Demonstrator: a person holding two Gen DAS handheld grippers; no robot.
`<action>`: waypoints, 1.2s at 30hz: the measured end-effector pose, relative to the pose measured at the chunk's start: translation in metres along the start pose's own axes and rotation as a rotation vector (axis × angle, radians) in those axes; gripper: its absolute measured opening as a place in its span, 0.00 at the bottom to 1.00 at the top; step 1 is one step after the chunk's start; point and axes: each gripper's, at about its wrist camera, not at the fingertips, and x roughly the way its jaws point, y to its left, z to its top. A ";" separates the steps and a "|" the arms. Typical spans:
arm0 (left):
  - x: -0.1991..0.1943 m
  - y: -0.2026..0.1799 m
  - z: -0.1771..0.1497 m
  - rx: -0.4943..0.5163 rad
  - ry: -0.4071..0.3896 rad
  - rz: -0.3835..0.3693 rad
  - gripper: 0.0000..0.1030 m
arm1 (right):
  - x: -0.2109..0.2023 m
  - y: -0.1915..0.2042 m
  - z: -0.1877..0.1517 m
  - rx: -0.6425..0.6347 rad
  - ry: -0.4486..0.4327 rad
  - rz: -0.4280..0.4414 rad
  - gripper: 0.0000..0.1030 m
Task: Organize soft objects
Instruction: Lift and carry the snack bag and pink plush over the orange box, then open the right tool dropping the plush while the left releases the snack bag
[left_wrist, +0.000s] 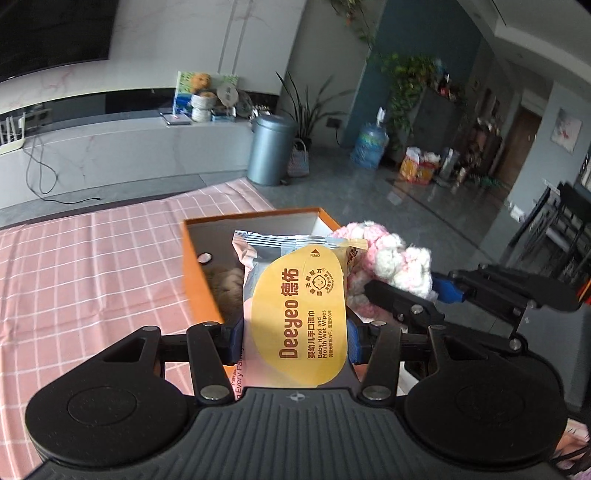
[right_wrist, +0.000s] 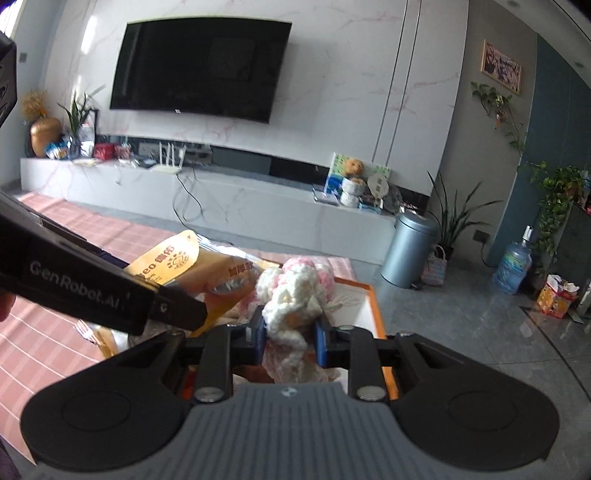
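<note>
My left gripper (left_wrist: 294, 341) is shut on a pack of baby wet wipes (left_wrist: 295, 295) with a yellow label, held above the near end of an orange box (left_wrist: 195, 273). A brownish plush thing (left_wrist: 229, 284) lies inside the box. My right gripper (right_wrist: 290, 341) is shut on a pink and white knitted piece (right_wrist: 291, 295), held over the box's right side (right_wrist: 376, 314). In the left wrist view the knitted piece (left_wrist: 384, 258) and the right gripper (left_wrist: 417, 295) show to the right of the wipes. The wipes also show in the right wrist view (right_wrist: 184, 266).
The box stands on a pink checked tablecloth (left_wrist: 92, 266) near the table's far right corner. Beyond are a grey bin (left_wrist: 269, 147), a water bottle (left_wrist: 369, 144), a TV stand (right_wrist: 221, 192) and dark chairs (left_wrist: 557, 229) at the right.
</note>
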 end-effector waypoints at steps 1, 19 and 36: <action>0.007 -0.003 0.001 0.010 0.008 0.002 0.56 | 0.005 -0.004 -0.001 -0.001 0.015 0.000 0.23; 0.077 -0.013 0.003 0.091 0.150 0.030 0.56 | 0.094 -0.026 -0.021 -0.115 0.257 0.027 0.24; 0.108 -0.012 -0.009 0.078 0.272 -0.011 0.63 | 0.119 -0.028 -0.033 -0.153 0.367 0.009 0.44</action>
